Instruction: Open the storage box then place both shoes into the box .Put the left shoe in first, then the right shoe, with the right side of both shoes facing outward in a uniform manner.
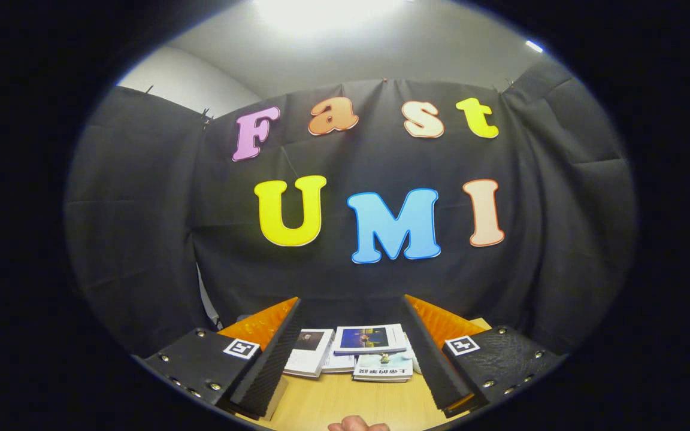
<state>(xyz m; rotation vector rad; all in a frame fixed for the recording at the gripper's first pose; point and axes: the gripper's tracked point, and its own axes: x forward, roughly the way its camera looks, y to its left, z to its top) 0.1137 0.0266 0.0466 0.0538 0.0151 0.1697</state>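
My gripper (351,308) is held high and level, open wide, with nothing between its fingers (273,353). Between and below the fingers I see a wooden table top (345,404). On it, just beyond the fingers, lie a few books or booklets (369,340) near the cloth wall.
A stack of printed booklets (382,366) lies against the black cloth wall at the back of the table. A fingertip of a person's hand (357,425) shows at the table's near edge. The cloth wall closes off the back and both sides.
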